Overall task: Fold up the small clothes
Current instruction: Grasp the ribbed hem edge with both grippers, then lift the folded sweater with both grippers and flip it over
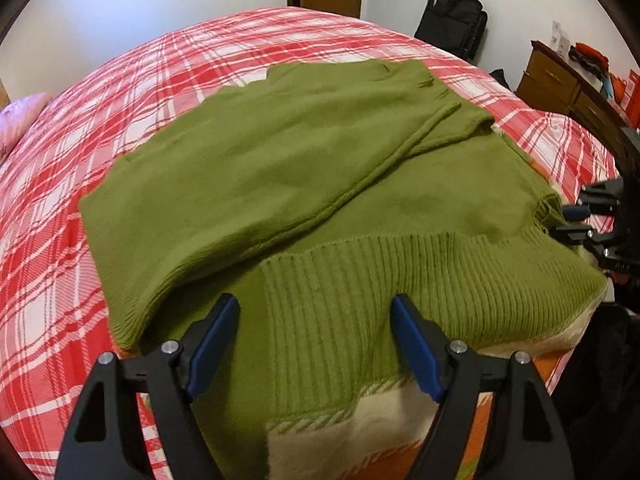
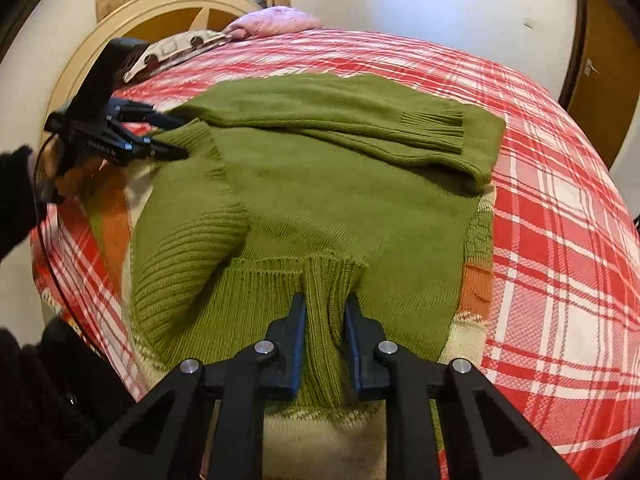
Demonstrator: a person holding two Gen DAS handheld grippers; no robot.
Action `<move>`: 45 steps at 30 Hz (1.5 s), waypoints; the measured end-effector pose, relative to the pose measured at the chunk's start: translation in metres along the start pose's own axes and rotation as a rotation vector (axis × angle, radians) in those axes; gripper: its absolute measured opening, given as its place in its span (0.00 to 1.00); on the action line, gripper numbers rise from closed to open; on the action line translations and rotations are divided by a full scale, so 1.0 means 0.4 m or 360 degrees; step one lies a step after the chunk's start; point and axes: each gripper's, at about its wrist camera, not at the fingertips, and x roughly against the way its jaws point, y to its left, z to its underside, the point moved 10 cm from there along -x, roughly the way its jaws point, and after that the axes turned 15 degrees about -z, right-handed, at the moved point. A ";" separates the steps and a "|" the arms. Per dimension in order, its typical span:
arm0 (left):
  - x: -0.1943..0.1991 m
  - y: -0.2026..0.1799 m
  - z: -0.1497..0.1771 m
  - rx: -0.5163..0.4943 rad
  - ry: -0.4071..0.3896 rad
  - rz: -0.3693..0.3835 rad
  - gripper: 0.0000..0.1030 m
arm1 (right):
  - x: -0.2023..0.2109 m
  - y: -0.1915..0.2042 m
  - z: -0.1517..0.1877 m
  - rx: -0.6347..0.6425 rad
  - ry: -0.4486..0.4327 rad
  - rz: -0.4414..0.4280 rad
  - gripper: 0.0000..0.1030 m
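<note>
A green knit sweater lies flat on the bed, with both sleeves folded across its body. My right gripper is shut on a pinched-up ridge of the ribbed hem at the near edge. It also shows at the right edge of the left wrist view, as the right gripper at the hem's corner. My left gripper is open, its blue pads spread wide over the ribbed hem without pressing it. From the right wrist camera, the left gripper sits at the sweater's far-left corner.
Under the sweater lies a cream and orange knit, on a bed with a red plaid cover. A headboard and pink pillow stand at one end. A black bag and wooden dresser stand beyond.
</note>
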 end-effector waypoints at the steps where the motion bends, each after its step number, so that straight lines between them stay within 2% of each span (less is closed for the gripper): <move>1: 0.000 0.000 0.000 0.0006 0.0010 -0.0006 0.78 | 0.001 0.000 -0.001 -0.0014 -0.0005 0.0000 0.15; 3: 0.005 -0.003 0.004 0.0033 0.0032 -0.0005 0.73 | 0.016 0.002 -0.009 -0.0022 -0.0029 0.0017 0.14; 5: 0.015 -0.004 0.008 0.0077 0.0042 0.0022 0.61 | 0.046 0.006 -0.020 -0.0027 -0.0089 0.0043 0.13; 8: 0.030 -0.002 0.017 0.0173 0.0061 0.0069 0.58 | 0.107 -0.013 -0.031 -0.0059 -0.0181 0.0157 0.13; 12: 0.027 -0.005 0.013 0.0236 0.0073 0.0089 0.62 | 0.168 -0.072 -0.019 -0.0177 -0.0264 0.0259 0.13; 16: 0.020 -0.011 -0.001 0.0301 0.0107 0.0142 0.76 | 0.166 -0.088 0.009 -0.0227 -0.0260 0.0315 0.13; 19: 0.016 -0.010 -0.004 0.0360 0.0113 0.0147 0.78 | 0.160 -0.089 0.016 -0.0235 -0.0268 0.0357 0.13; 21: 0.018 -0.009 -0.003 0.0392 0.0095 0.0110 0.69 | 0.156 -0.093 0.016 -0.0261 -0.0278 0.0339 0.13; 23: 0.025 -0.002 0.007 0.0374 0.0073 -0.0005 0.32 | 0.159 -0.092 0.016 -0.0269 -0.0292 0.0336 0.13; 24: 0.029 0.001 0.011 0.0391 0.0070 -0.0018 0.25 | 0.164 -0.089 0.014 -0.0266 -0.0305 0.0335 0.13; 25: 0.037 0.003 0.018 0.0443 0.0070 0.0023 0.14 | 0.168 -0.089 0.012 -0.0267 -0.0314 0.0330 0.13; 26: 0.043 0.003 0.022 0.0476 0.0068 0.0053 0.13 | 0.177 -0.084 0.007 -0.0272 -0.0340 0.0318 0.13; 28: 0.061 -0.006 0.028 0.0517 0.0035 0.0105 0.12 | 0.188 -0.077 -0.003 -0.0278 -0.0376 0.0301 0.13; 31: 0.093 -0.025 0.028 0.0508 -0.0050 0.0094 0.12 | 0.203 -0.065 -0.022 -0.0268 -0.0412 0.0302 0.13; 36: 0.139 -0.004 0.008 0.0508 -0.0176 -0.0107 0.12 | 0.221 -0.050 -0.045 -0.0223 -0.0442 0.0359 0.13; 40: 0.163 0.028 -0.007 0.0581 -0.0199 -0.0162 0.11 | 0.238 -0.044 -0.074 -0.0225 -0.0482 0.0340 0.13; 45: 0.221 0.070 -0.037 0.0669 -0.0293 -0.0251 0.11 | 0.280 -0.035 -0.146 -0.0198 -0.0574 0.0322 0.13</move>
